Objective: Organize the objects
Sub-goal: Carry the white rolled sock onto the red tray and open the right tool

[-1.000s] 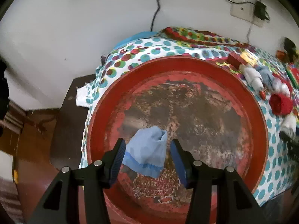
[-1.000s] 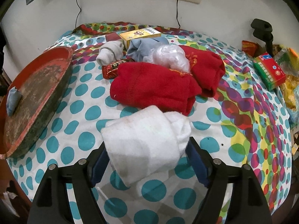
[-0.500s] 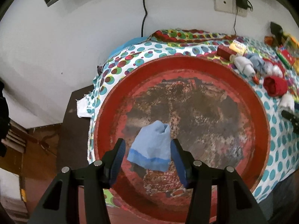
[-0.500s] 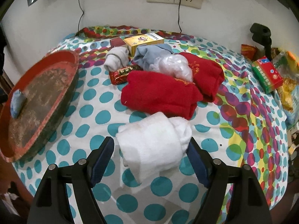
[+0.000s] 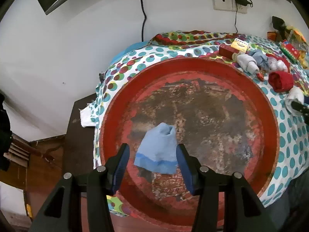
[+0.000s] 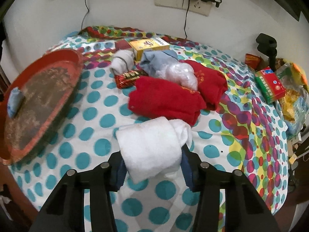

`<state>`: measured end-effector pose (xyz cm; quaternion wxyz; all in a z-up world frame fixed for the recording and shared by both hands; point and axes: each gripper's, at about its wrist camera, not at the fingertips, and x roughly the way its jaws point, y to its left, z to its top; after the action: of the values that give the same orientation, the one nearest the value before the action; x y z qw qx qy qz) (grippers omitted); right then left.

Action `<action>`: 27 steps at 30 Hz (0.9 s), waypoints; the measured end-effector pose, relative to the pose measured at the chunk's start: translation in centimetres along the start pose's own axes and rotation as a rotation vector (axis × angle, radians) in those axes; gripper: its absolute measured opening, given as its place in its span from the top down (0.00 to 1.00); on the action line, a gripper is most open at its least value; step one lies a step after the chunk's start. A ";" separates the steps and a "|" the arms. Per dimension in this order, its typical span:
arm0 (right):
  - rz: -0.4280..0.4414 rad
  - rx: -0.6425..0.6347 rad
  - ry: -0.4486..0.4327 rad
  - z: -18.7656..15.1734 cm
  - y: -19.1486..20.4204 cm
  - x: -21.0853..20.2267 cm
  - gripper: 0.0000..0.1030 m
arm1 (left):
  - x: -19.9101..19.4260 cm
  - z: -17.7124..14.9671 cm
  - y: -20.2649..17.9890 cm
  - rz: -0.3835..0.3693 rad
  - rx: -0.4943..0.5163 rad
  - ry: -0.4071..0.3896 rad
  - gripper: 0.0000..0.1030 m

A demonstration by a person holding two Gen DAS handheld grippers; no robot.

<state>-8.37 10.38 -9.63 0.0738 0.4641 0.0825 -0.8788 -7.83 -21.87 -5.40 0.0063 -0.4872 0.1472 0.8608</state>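
A worn round red tray (image 5: 193, 65) sits at the left end of the polka-dot cloth, and a small light-blue cloth (image 5: 158, 145) lies in it. My left gripper (image 5: 152, 166) hangs open over the tray with that cloth between its fingers, not pinched. In the right wrist view the same tray (image 6: 63, 54) and blue cloth (image 6: 14, 102) appear at the left. My right gripper (image 6: 153, 171) is closing its jaws on a white rolled cloth (image 6: 150, 145), and both pads press into its sides.
Behind the white roll lie red cloths (image 6: 164, 98), a clear plastic bag (image 6: 181, 73), a pale blue cloth (image 6: 154, 58), a grey rolled sock (image 6: 122, 62), a red packet (image 6: 127, 78) and a yellow box (image 6: 148, 45). A green-red box (image 6: 270, 85) and snack bags (image 6: 293, 96) crowd the right edge.
The right jaws have narrowed from wide apart onto the white roll. The left view has rolled slightly; the blue cloth lies in the tray as before.
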 end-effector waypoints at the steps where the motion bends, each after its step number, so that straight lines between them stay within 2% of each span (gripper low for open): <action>1: 0.005 -0.011 -0.012 0.2 0.5 -0.5 0.55 | 0.0 -0.1 0.1 0.000 -0.004 0.001 0.50; 12: 0.121 -0.138 -0.090 3.0 7.5 -4.4 0.55 | -0.2 -0.7 1.5 -0.010 -0.036 -0.008 0.50; 20: 0.221 -0.224 -0.072 4.6 13.1 -3.8 0.55 | 0.4 -1.0 2.6 -0.003 -0.075 0.010 0.50; 27: 0.265 -0.300 -0.042 5.0 17.6 -2.5 0.55 | 1.0 -1.3 3.6 -0.007 -0.111 0.024 0.50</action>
<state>-7.38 -7.75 -6.12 0.2587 0.4361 0.1493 -0.8489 -7.81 -25.76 -5.98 -0.0195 -0.4974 0.0977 0.8618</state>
